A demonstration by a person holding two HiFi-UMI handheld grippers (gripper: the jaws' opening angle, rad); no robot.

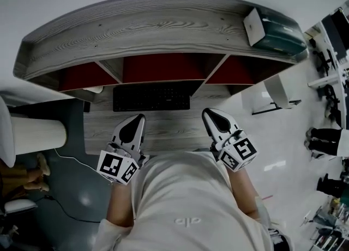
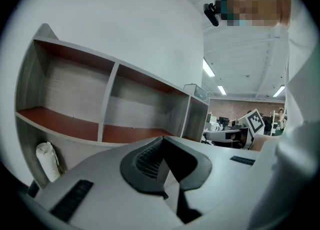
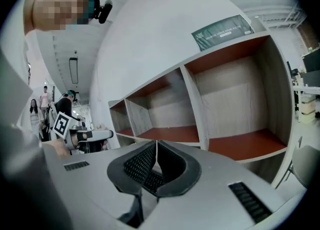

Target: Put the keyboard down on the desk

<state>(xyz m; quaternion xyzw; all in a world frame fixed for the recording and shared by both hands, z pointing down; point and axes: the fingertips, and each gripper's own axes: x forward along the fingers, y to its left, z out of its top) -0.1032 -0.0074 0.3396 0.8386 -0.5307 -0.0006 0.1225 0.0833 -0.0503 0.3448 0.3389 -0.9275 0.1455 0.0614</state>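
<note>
The black keyboard lies flat on the wood-grain desk, at its back under the shelf unit. My left gripper hovers just in front of the keyboard's left half, jaws shut and empty. In front of the keyboard's right end is my right gripper, also shut with nothing in it. In the left gripper view the left gripper points up at the shelf, jaws pressed together. The right gripper shows the same in its own view. Neither touches the keyboard.
A curved grey shelf unit with red compartments rises behind the desk. A green and white box sits on its top right. A white roll stands under the left shelf. A white cylinder and a cable lie left.
</note>
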